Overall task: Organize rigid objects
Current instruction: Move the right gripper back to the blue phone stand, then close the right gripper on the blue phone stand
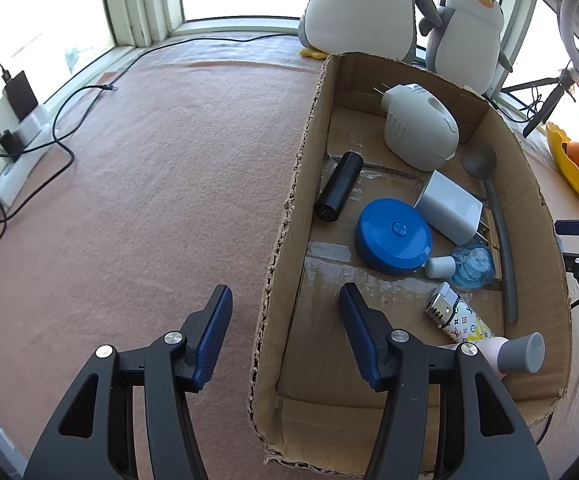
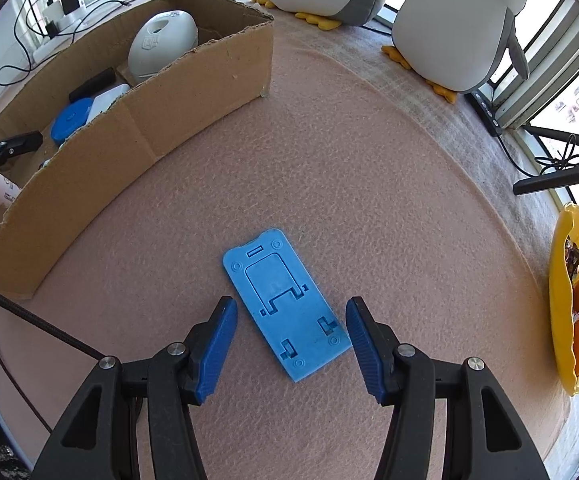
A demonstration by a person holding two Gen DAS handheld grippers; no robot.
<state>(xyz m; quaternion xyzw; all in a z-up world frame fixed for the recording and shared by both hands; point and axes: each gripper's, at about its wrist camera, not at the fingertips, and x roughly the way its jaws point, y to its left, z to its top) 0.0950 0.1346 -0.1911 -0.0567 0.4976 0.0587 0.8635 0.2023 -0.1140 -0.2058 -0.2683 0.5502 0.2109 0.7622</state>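
Your right gripper [image 2: 291, 338] hangs with jaws spread over the flat light-blue plastic phone stand [image 2: 285, 306], which lies on the pink felt mat [image 2: 389, 208] outside the brown cardboard box [image 2: 137, 128]. It looks light, stiff and thin, probably slick; pinch across its long edges. Your left gripper [image 1: 285, 328], also spread and empty, straddles the box wall.

your cardboard box [image 2: 137, 120] sits left of the phone stand [image 2: 285, 306] on the mat [image 2: 369, 200]; two plush penguins [image 2: 455, 24] stand behind, fruit tray [image 2: 559, 300] right.
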